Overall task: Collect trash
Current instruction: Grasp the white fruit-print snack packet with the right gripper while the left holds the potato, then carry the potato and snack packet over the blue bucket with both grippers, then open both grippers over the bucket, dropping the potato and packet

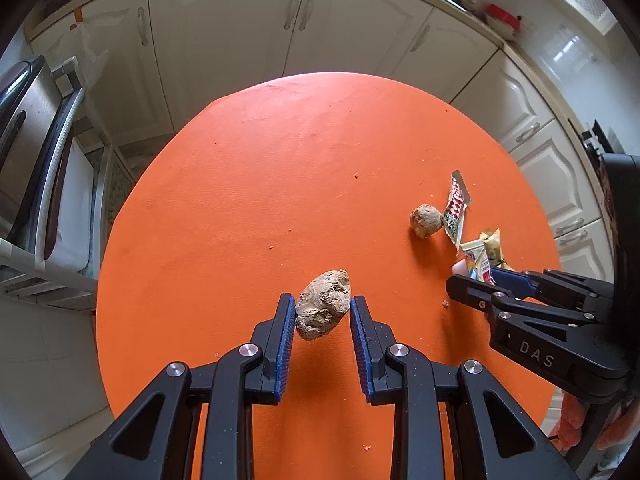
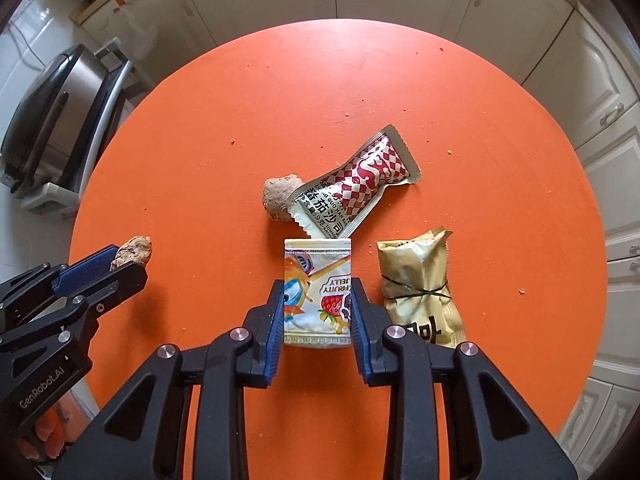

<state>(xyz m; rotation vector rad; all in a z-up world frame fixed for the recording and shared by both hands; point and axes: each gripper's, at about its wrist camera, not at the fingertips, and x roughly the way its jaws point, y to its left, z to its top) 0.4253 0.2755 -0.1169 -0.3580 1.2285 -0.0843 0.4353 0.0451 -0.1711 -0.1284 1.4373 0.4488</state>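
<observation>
My left gripper (image 1: 323, 310) is shut on a brown lumpy scrap (image 1: 323, 305) and holds it above the round orange table (image 1: 248, 184); a shadow lies beneath it. My right gripper (image 2: 317, 300) is shut on a fruity jelly packet (image 2: 318, 292), both pads touching its sides. A second brown lump (image 2: 278, 197) lies on the table beside a red-and-white checked sauce sachet (image 2: 360, 184). A crumpled gold wrapper (image 2: 418, 284) lies to the right of the jelly packet. The left gripper also shows in the right wrist view (image 2: 128, 262), and the right gripper in the left wrist view (image 1: 474, 282).
Small crumbs are scattered over the table (image 2: 480, 120). Cream kitchen cabinets (image 1: 240, 40) curve around behind it. A steel appliance (image 2: 52, 120) stands at the left, beyond the table edge.
</observation>
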